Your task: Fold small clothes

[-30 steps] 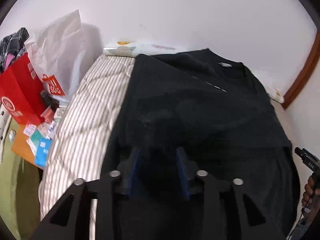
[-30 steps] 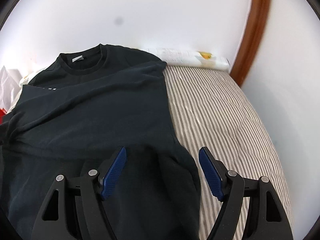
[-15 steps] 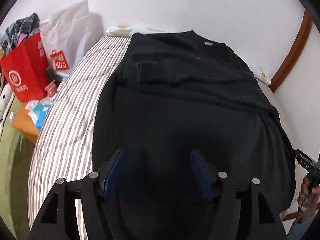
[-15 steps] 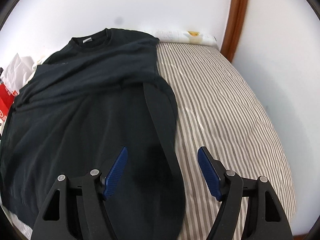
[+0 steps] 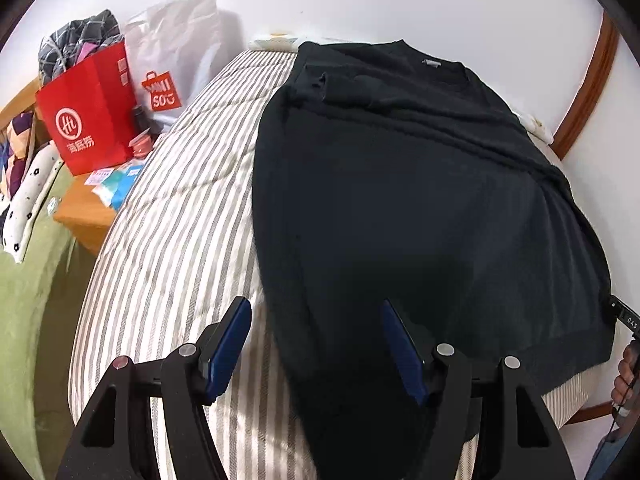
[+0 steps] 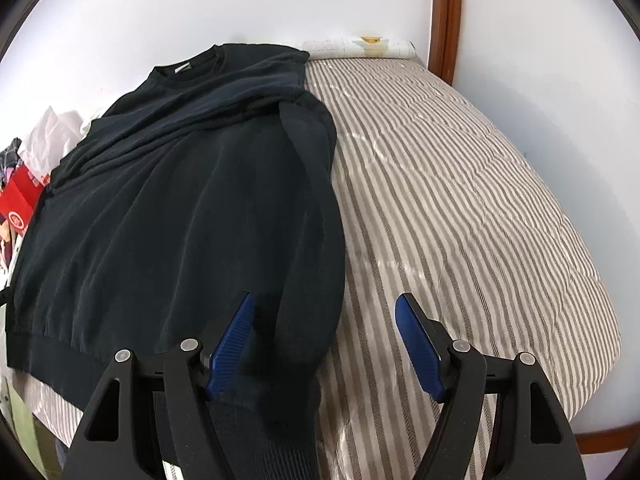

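A home bedroom: striped mattress [image 6: 460,184], shopping bags [image 5: 94,118] on a bedside table [image 5: 82,216].

Black sweatshirt [image 5: 420,200]: near sleeve runs under the left gripper [image 5: 316,344] frame and out the bottom edge; cuff not visible. Same in right wrist view, sleeve end cut off below. Hand [image 5: 626,376] at right edge mostly cropped, what it holds unclear. Clothes behind red bag [image 5: 90,116] partly hidden. Small packets [image 5: 116,180] on side table illegible.

Matt black knit sweater [image 5: 420,184] — glossy striped quilted mattress [image 6: 460,184]
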A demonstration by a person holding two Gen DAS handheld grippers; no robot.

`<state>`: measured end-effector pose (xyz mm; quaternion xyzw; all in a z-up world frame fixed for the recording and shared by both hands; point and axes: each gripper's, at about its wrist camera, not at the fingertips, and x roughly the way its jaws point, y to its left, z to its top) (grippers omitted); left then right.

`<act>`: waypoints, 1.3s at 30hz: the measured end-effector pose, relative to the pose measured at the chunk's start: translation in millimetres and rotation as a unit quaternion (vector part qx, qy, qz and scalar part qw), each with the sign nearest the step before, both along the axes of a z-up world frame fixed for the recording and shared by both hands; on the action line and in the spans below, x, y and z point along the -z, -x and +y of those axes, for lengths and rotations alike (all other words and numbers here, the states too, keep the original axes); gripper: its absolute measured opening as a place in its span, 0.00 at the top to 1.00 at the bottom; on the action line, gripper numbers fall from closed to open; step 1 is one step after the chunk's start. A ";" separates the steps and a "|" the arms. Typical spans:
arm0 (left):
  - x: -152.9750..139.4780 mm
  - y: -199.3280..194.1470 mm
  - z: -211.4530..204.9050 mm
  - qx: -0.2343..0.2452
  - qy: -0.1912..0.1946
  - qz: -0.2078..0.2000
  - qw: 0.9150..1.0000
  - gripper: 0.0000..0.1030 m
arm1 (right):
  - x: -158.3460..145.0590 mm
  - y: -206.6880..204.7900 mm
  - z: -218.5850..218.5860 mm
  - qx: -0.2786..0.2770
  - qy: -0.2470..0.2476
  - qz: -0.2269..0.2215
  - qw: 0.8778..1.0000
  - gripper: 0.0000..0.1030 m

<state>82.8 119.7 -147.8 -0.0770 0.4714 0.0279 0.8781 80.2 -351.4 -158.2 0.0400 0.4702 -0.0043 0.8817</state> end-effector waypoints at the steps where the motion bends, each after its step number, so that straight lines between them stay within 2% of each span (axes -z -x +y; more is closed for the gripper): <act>1: 1.4 2.2 1.0 -0.001 -0.002 0.002 1.000 0.37 | 2.6 2.3 1.5 -0.002 0.002 0.002 1.000 0.30; 7: 14.6 15.7 4.4 -0.009 -0.008 0.010 1.000 0.37 | 10.8 10.2 10.8 -0.019 -0.025 -0.003 1.000 0.31; 11: 14.8 19.9 -0.6 -0.005 -0.013 -0.002 1.000 0.37 | 13.0 10.7 28.8 -0.040 0.001 -0.019 0.999 0.41; 16: 15.9 14.4 -7.6 -0.006 -0.015 -0.009 1.000 0.40 | 12.4 3.0 34.2 -0.029 -0.011 -0.019 0.999 0.46; 18: 16.2 12.6 -11.3 -0.010 -0.033 -0.009 0.999 0.55 | 11.6 0.5 36.2 -0.026 -0.012 -0.017 0.999 0.50; 20: 15.2 11.3 -12.0 -0.017 -0.027 -0.011 0.999 0.64 | 10.9 0.8 37.3 -0.026 -0.016 -0.017 0.999 0.59; 21: 14.6 10.7 -12.0 -0.021 -0.025 -0.012 0.999 0.74 | 10.5 0.6 37.8 -0.025 -0.017 -0.017 0.999 0.67; 22: 14.6 10.3 -12.0 -0.021 -0.022 -0.011 0.999 0.78 | 9.9 1.4 38.9 -0.026 -0.014 -0.019 0.999 0.73; 23: 14.4 10.0 -11.7 -0.020 -0.016 -0.011 1.000 0.84 | 9.2 2.7 39.8 -0.027 -0.009 -0.021 0.999 0.86; 24: 14.1 9.9 -11.4 -0.020 -0.013 -0.010 1.000 0.91 | 8.1 4.3 40.8 -0.028 -0.004 -0.025 0.999 0.87; 26: 12.1 11.0 -10.0 -0.014 -0.002 -0.011 1.000 0.93 | 6.9 7.6 40.0 -0.027 -0.001 -0.030 0.999 0.88; 32: -6.7 28.4 -1.1 0.014 0.024 -0.044 0.999 0.93 | -6.4 20.8 24.1 -0.019 -0.036 -0.051 0.998 0.89; 39: -22.9 36.4 3.0 0.022 0.048 -0.067 0.996 0.93 | -24.6 35.1 18.0 -0.035 -0.041 -0.062 0.997 0.90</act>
